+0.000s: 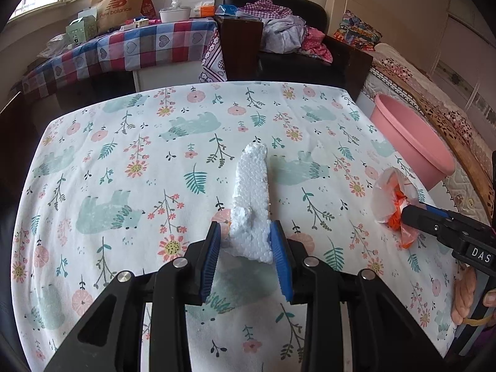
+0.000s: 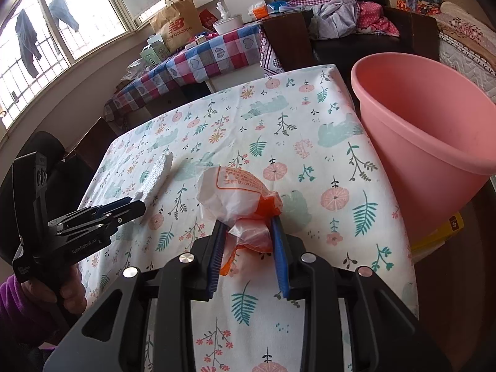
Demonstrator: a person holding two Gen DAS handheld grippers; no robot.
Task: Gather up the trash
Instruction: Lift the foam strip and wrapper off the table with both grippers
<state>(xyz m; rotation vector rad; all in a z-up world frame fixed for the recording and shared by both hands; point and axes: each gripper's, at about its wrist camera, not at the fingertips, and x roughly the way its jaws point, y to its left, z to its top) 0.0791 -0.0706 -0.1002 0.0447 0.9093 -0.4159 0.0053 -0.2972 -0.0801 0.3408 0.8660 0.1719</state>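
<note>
The pink bin beside the table looks empty, so nothing is collected yet; the left gripper squeezes the white foam piece; the right gripper pinches the orange-and-white plastic bag; both must still go in.

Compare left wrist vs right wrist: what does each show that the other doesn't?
Left wrist only: the left gripper jaws straddling the near end of the foam piece.
Right wrist only: the right gripper jaws around the plastic bag, and the yellow box under the bin.
Both: the floral tablecloth, pink bin, foam and bag.
</note>
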